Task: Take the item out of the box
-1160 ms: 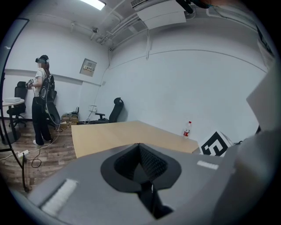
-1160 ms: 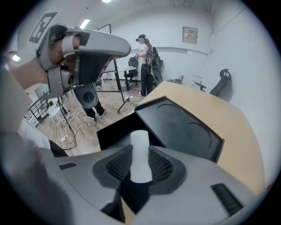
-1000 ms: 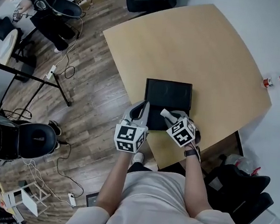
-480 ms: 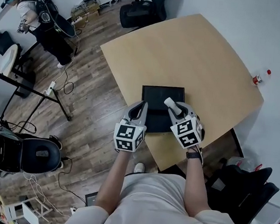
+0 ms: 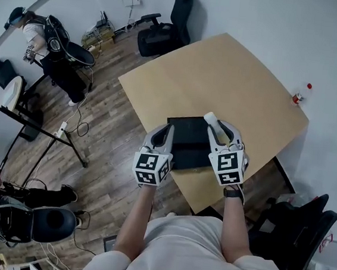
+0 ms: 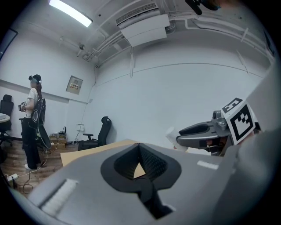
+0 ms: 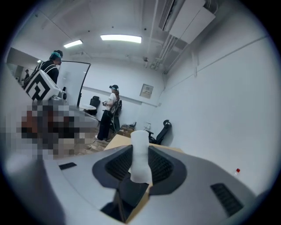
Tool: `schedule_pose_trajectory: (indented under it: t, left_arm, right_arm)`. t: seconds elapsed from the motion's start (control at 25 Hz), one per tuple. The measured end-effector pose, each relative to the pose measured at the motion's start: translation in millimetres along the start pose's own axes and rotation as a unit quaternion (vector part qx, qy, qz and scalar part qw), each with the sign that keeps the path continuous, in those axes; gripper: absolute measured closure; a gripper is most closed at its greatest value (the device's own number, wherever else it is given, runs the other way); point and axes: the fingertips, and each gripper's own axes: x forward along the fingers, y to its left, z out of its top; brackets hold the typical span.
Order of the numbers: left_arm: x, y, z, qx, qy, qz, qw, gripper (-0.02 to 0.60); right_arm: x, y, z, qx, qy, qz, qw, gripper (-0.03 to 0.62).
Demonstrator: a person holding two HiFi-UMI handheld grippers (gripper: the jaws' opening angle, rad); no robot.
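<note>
Over table | right gripper clamps white tube by black box | left gripper closed, empty

Box interior is only darkness — the red-capped thing too small to name.

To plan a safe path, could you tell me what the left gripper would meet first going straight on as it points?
Probably nothing near: the left gripper points out over the table, beside the black box; height is hard to judge.
</note>
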Motion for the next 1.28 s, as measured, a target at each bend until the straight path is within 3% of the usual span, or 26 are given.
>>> schedule_pose_trajectory:
  t: [0.28, 0.52, 0.72, 1.28]
  left_arm:
    - [-16, -10, 30, 0.015, -0.039, -0.001, 0.9991, 0.572]
    - [-27, -16, 45, 0.039, -0.064, 0.002, 0.9972, 0.572]
    - [-32, -27, 51, 0.053, -0.071, -0.004, 0.996, 0.572]
    - [-34, -42, 42, 0.047, -0.068, -0.018, 0.9965, 0.572]
  right_arm:
    - [-36, -14, 22, 0.048, -0.065, -0.059, 0.995, 0.476]
    - [-56, -17, 32, 0.105, -0.107, -0.082, 0.985, 0.475]
    - [-66, -17, 31, 0.106, -0.106, -0.094, 0.984, 0.476]
    - [-78, -8, 28, 0.09, -0.095, -0.097, 0.987, 0.476]
